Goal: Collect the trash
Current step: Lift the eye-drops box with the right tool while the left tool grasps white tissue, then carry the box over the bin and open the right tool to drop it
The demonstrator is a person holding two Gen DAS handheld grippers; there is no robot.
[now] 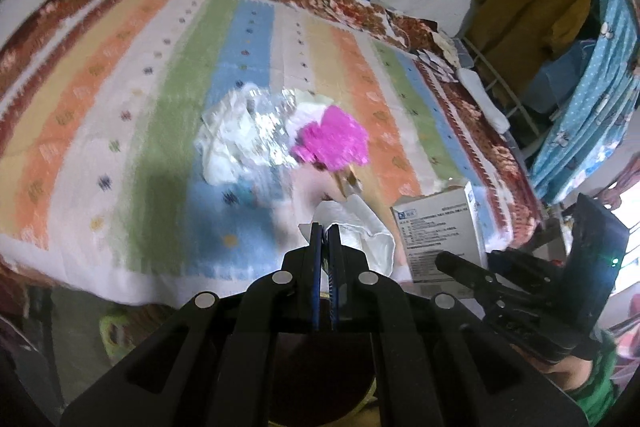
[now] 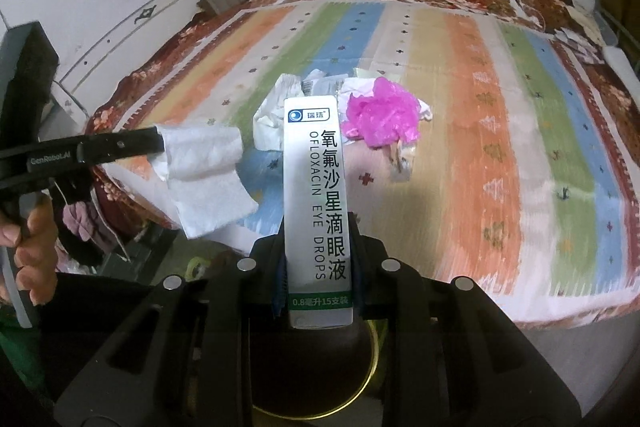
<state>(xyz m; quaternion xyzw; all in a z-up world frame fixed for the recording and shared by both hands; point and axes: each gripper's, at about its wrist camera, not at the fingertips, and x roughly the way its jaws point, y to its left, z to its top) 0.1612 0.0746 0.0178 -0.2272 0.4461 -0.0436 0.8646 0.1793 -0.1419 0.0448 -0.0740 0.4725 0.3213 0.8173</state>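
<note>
My left gripper (image 1: 326,229) is shut on a crumpled white tissue (image 1: 364,231), which hangs from its tips over the bed's near edge. The right wrist view shows this gripper (image 2: 158,143) from the side, with the tissue (image 2: 208,179) dangling. My right gripper (image 2: 318,231) is shut on a tall white eye drops box (image 2: 316,167), held upright. In the left wrist view that box (image 1: 436,227) and the right gripper (image 1: 444,261) are at the right. On the bed lies a pile of trash: a pink plastic bag (image 2: 380,115) (image 1: 332,139) and white and silvery wrappers (image 2: 276,115) (image 1: 236,131).
A striped blanket (image 2: 500,147) covers the bed against a white wall. A round dark container with a gold rim (image 2: 372,367) sits below the right gripper. A clothes rack with hanging garments (image 1: 540,27) stands at the right. A person's hand (image 2: 32,247) holds the left gripper's handle.
</note>
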